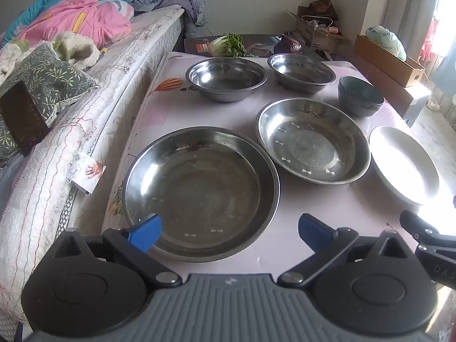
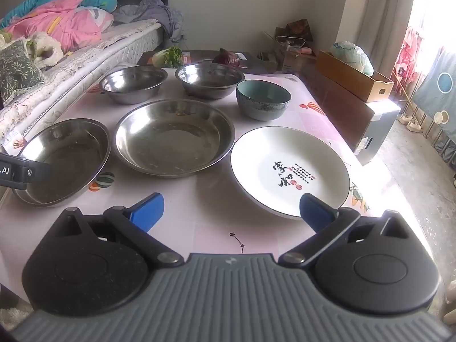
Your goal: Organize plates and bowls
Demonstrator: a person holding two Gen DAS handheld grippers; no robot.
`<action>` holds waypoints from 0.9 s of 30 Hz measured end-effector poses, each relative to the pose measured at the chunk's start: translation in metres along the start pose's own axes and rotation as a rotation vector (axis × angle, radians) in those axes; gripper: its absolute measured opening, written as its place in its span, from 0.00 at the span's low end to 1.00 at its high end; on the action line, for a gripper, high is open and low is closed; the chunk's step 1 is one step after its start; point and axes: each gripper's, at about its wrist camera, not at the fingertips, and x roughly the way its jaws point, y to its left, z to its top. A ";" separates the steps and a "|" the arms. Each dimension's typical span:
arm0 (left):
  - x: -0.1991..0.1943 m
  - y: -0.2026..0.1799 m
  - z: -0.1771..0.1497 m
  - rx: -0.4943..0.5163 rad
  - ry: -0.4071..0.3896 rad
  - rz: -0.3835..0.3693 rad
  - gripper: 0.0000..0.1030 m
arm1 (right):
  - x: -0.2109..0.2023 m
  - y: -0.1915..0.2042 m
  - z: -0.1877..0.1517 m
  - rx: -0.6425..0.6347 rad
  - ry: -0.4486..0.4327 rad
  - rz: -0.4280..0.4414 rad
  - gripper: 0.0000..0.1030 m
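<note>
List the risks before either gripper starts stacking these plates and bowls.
1. The white plate lies near the table's right edge; a nudge from the open right gripper might push it off, and it looks breakable.
2. The largest steel plate sits close to the front left corner, by the open left gripper; its smooth rim may slip.
3. The dark ceramic bowl could chip against steel.

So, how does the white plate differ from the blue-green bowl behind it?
The white plate is wide and shallow; the blue-green bowl is narrower and deep. The plate carries black calligraphy with red seals inside; the bowl's inside looks plain. Both stand upright and empty on the table.
</note>
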 end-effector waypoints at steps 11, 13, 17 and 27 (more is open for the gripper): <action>-0.002 -0.012 -0.004 0.018 0.002 -0.030 1.00 | 0.000 -0.008 0.000 0.048 0.007 0.024 0.99; -0.004 -0.010 -0.005 0.023 0.008 -0.048 1.00 | 0.001 -0.009 -0.001 0.048 0.013 0.023 0.99; -0.008 -0.013 -0.008 0.031 0.017 -0.064 1.00 | 0.002 -0.010 0.000 0.044 0.029 0.018 0.99; -0.024 -0.025 -0.016 0.076 0.021 -0.088 1.00 | -0.009 -0.022 0.002 0.075 0.042 0.001 0.99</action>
